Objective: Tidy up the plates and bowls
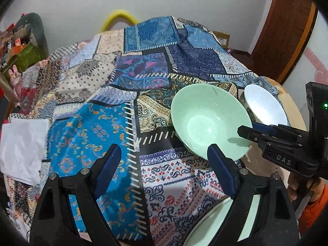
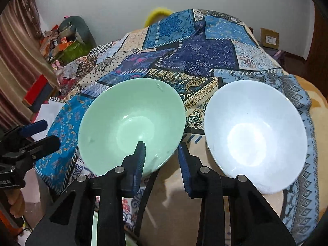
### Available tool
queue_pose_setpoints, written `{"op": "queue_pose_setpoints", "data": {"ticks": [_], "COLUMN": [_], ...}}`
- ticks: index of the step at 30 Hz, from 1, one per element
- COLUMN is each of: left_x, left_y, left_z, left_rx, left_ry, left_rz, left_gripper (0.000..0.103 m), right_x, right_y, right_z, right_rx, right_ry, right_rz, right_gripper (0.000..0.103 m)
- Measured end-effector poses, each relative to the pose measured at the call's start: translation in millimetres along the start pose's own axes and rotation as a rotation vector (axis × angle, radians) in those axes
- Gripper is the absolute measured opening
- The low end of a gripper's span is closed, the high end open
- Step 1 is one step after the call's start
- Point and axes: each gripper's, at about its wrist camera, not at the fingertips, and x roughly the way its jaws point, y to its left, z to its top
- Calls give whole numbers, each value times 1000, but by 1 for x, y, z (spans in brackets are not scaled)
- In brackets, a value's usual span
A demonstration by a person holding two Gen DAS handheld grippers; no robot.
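Note:
A pale green bowl and a white bowl stand side by side on the patchwork tablecloth. My right gripper is open, its left finger over the green bowl's near rim inside and its right finger outside the rim; it also shows in the left wrist view. My left gripper is open and empty, to the left of the green bowl; it also shows in the right wrist view. A pale green plate lies at the near edge under my left gripper.
White paper lies at the table's left. The cloth's right hem hangs over bare table. Cluttered boxes stand at far left, a cardboard box at far right, a wooden door at right.

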Motion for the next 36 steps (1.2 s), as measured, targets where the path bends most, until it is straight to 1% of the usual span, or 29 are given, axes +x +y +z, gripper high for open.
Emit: {"op": "queue_pose_setpoints", "data": {"ticks": [2,6,10,12,13,14,16,17,19,21,22,25,27,31,36], "left_x": [10,29,46,51,54,57,61,62,63,64,65,64,63,56,37], "left_y": [0,1,1,2,2,2,2,1,-1,-4,-7,-13,-15,-16,-23], "left_z": [4,10,12,11,11,10,10,10,11,11,11,10,9,5,0], "left_rx": [-3,-23,-22,-23,-25,-26,-23,-20,-7,3,15,51,57,48,57], "left_ry": [17,62,94,109,119,129,141,140,139,143,148,143,141,141,114], "left_rz": [-5,-16,-10,-14,-16,-19,-30,-28,-28,-33,-37,-1,9,-3,3], "left_gripper": [81,68,58,48,44,40,37,36,32,24,23,23,23,23,23], "right_x": [4,10,14,16,17,19,22,24,28,29,30,27,26,20,4], "right_y": [0,5,7,7,8,8,8,6,6,8,9,11,10,13,16], "right_z": [1,6,9,9,9,10,11,13,15,18,18,17,17,13,7], "right_rx": [-5,-47,-73,-75,-77,-82,-75,-62,-47,-44,-49,-52,-34,-45,-44], "right_ry": [7,8,21,37,44,49,58,61,67,63,62,51,51,45,28], "right_rz": [0,-9,24,58,71,70,69,62,67,62,61,52,57,43,43], "right_gripper": [30,30,28,28,27,27,27,25,24,26,26,26,26,26,26]}}
